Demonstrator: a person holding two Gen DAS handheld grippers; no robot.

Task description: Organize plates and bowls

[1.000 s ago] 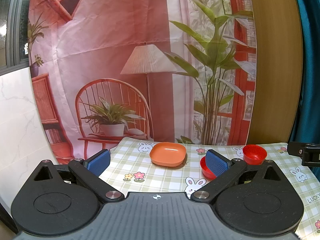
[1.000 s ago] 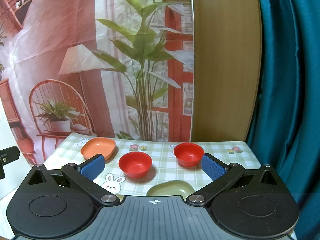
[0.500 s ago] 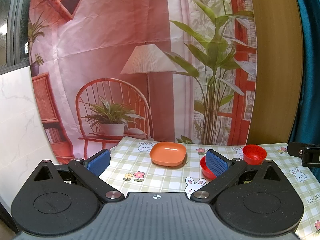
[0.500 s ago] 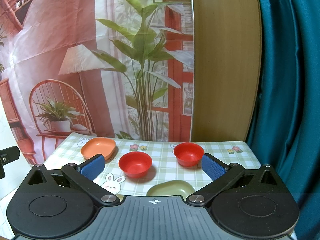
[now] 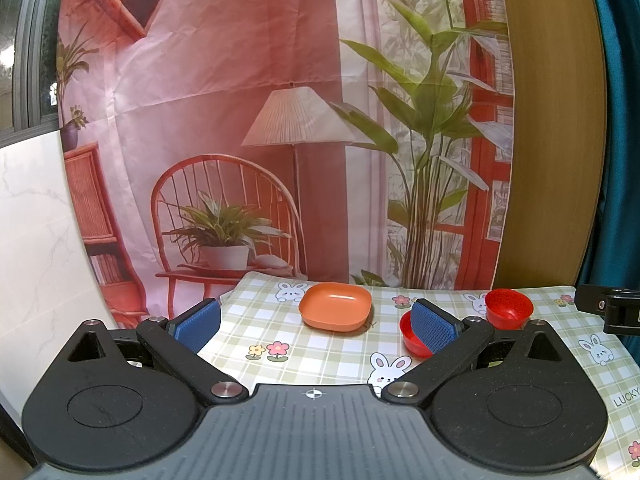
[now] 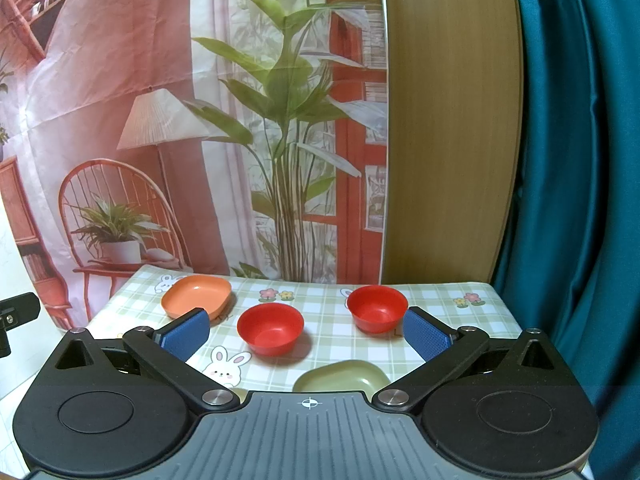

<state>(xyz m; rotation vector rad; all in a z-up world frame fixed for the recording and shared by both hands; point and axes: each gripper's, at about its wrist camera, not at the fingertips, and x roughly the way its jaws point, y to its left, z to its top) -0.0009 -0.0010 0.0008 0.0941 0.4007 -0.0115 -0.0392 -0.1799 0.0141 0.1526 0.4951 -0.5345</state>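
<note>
An orange square plate (image 5: 335, 307) (image 6: 197, 295) lies at the far left of the checked tablecloth. Two red bowls stand on it: one in the middle (image 6: 270, 328), partly hidden behind my left gripper's right pad in the left wrist view (image 5: 409, 334), and one further right (image 6: 377, 308) (image 5: 509, 307). An olive green plate (image 6: 341, 376) lies nearest, just beyond my right gripper's body. My left gripper (image 5: 316, 326) is open and empty, held above the table's near left. My right gripper (image 6: 306, 335) is open and empty, with the middle red bowl between its pads further off.
The tablecloth (image 6: 320, 302) with rabbits and flowers covers a small table. A printed backdrop (image 5: 248, 120) hangs right behind it, with a wooden panel (image 6: 448, 120) and a teal curtain (image 6: 576, 160) to the right. A white marble-look wall (image 5: 36, 240) stands at left.
</note>
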